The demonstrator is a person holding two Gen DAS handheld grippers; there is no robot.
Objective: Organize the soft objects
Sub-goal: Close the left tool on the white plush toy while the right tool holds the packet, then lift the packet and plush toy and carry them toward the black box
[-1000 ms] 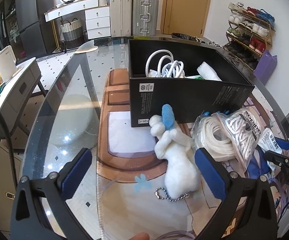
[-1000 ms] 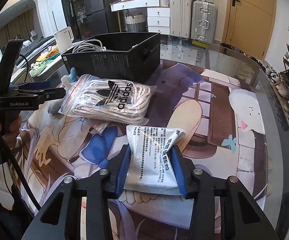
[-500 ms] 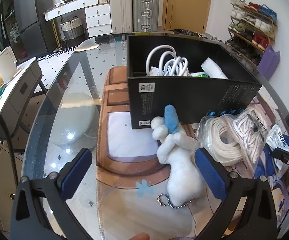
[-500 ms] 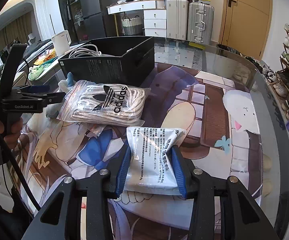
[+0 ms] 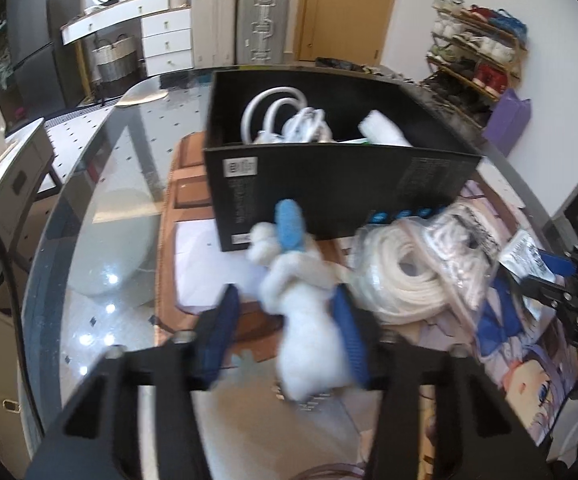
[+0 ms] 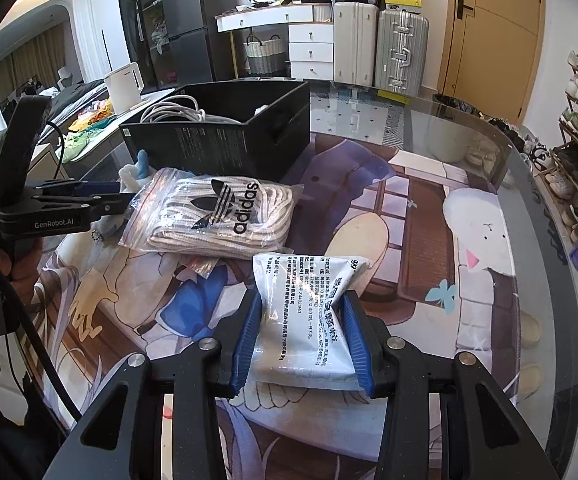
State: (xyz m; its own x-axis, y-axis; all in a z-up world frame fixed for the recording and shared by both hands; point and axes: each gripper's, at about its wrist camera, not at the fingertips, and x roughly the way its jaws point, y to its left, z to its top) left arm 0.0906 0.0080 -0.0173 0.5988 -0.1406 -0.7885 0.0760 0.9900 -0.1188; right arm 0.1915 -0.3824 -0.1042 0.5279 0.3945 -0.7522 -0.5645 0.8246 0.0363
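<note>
Two tools: left tool (image 5: pixel 285 332) closing around plush (image 5: pixel 309 344) beside box (image 5: pixel 329 192) wall.

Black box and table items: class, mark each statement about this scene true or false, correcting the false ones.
1. The black box holds white cables. True.
2. The white plush toy lies inside the box. False: it lies on the table, between the closing left claw's pads.
3. The right claw grips a white printed packet. True.
4. The bag of white rope is in the right claw. False: it rests on the table beside the box.
</note>
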